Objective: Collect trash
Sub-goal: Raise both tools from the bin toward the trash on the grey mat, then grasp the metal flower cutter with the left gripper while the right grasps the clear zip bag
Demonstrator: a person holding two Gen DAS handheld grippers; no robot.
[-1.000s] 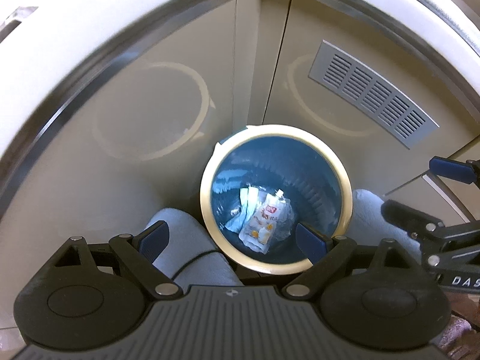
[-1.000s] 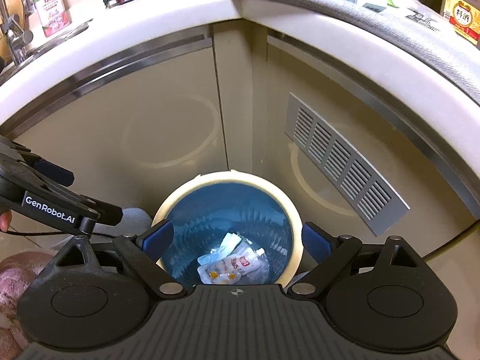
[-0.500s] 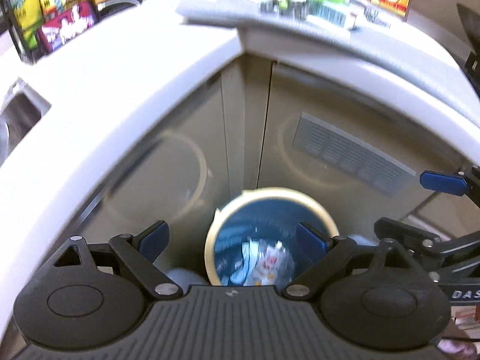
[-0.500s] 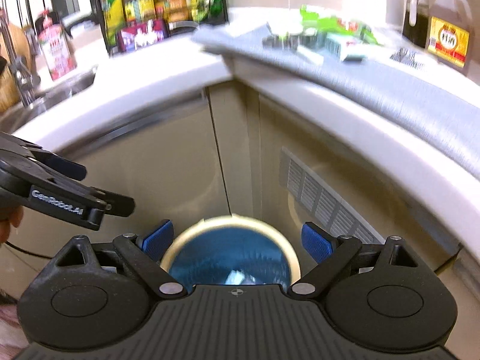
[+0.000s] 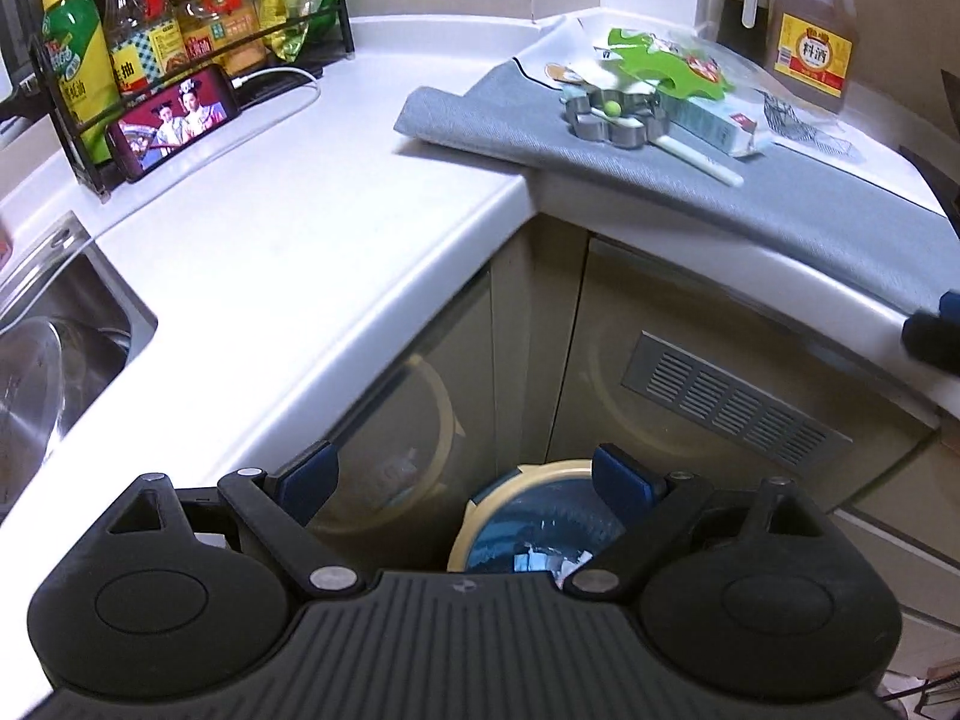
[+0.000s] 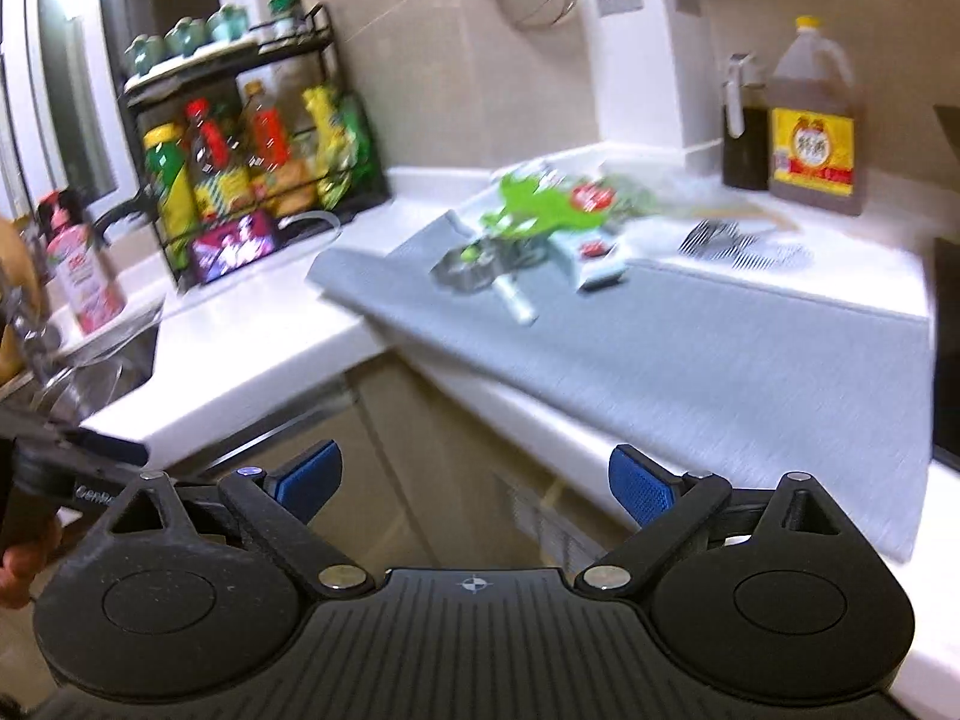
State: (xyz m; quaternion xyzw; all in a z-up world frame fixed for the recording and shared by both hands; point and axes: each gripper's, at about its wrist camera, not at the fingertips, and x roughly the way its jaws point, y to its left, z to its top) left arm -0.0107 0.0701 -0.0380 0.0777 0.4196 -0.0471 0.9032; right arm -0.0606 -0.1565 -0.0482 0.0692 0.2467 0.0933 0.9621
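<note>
While both grippers sit empty, the step in hand looks like the reach for the next piece of rubbish; left gripper (image 5: 465,483) has its blue pads spread wide w/ nothing between them, right gripper (image 6: 474,483) likewise wide & empty.

Bin (image 5: 480,531) stands on the floor against the corner cabinet, below the counter edge; cream rim, blue liner, a few wrappers (image 5: 543,561) lying in the bottom, partly hidden by the left gripper body.

Remaining trash is up on the grey mat (image 5: 810,204) on the counter: green packaging (image 5: 666,63), a small carton (image 5: 714,126) just beside a metal flower-shaped cutter (image 5: 618,117), a white stick (image 5: 696,159) poking out from under it; all in one cluster near the mat's back edge. Right-wrist view is motion-blurred, so fine detail there is lost; the cluster (image 6: 534,222) sits ahead & well apart from the fingers.

Next move, as I judge it: carry a gripper fwd over the mat, come down on one light item (green packaging seems easiest), close gently; cutter prob. isn't trash, so avoid dragging it.
</note>
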